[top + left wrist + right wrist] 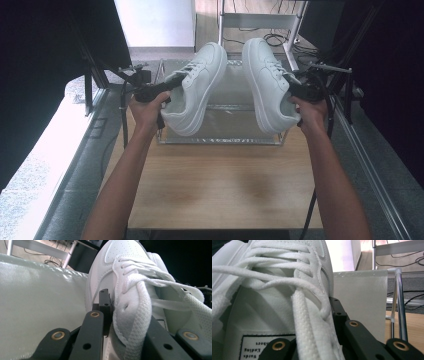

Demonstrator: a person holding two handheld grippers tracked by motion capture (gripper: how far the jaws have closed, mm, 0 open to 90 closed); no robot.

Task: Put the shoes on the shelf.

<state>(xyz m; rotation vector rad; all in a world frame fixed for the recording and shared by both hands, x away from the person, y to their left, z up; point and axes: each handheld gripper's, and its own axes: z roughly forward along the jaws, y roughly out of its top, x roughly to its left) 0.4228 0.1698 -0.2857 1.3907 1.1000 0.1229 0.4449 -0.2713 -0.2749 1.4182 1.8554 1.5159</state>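
White sneakers (197,90) (267,85) aloft in both tools (165,90) (297,90), forearms outstretched.

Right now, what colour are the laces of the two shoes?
White, like the shoes themselves. The laces show best in the right gripper view.

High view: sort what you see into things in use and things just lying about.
In use:
left shoe, held by left gripper
right shoe, held by right gripper
clear rack beneath them

Lying about:
floor cables
white shelf frame
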